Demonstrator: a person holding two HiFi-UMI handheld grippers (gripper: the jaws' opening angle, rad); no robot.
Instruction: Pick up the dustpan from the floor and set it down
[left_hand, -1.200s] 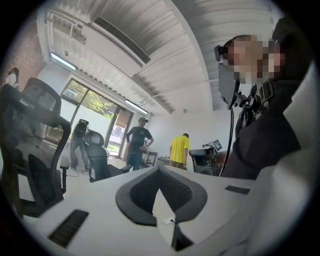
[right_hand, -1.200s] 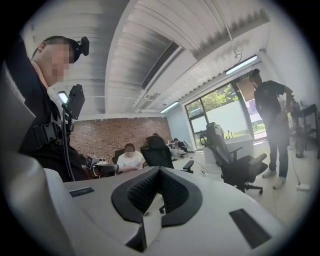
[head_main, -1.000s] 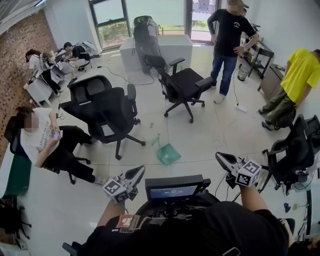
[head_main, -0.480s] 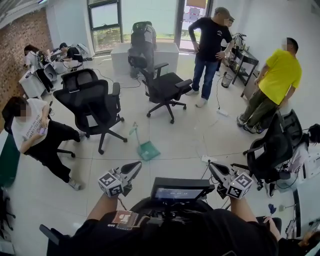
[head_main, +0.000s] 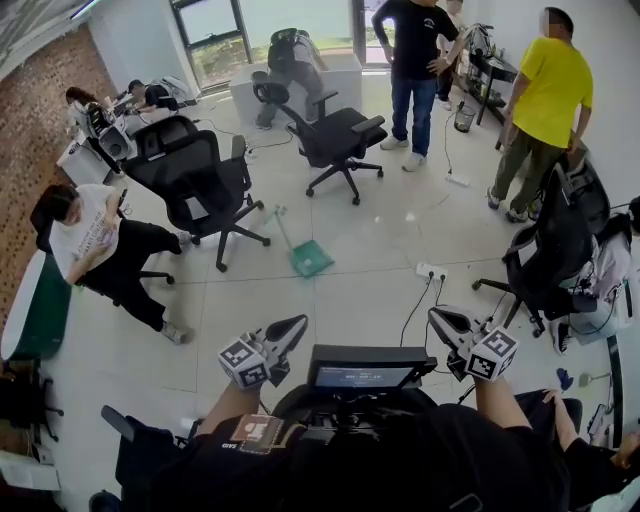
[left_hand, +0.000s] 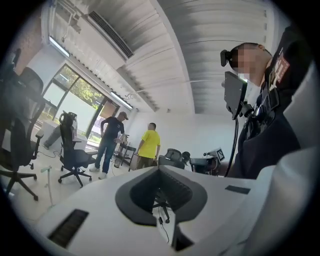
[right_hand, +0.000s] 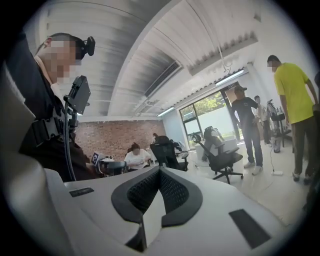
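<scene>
The dustpan (head_main: 311, 261) is teal-green, 1 flat scoop with a long thin handle of the same colour. It sits on the pale tiled floor (head_main: 390, 270), out in the open, its handle slanting up toward the nearby black office chair (head_main: 195, 185).

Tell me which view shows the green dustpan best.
The head view: the dustpan lies whole on the floor, pan and handle both clear. The left gripper view shows at most a thin, unclear sliver near its left edge; the right gripper view shows none of it.
</scene>
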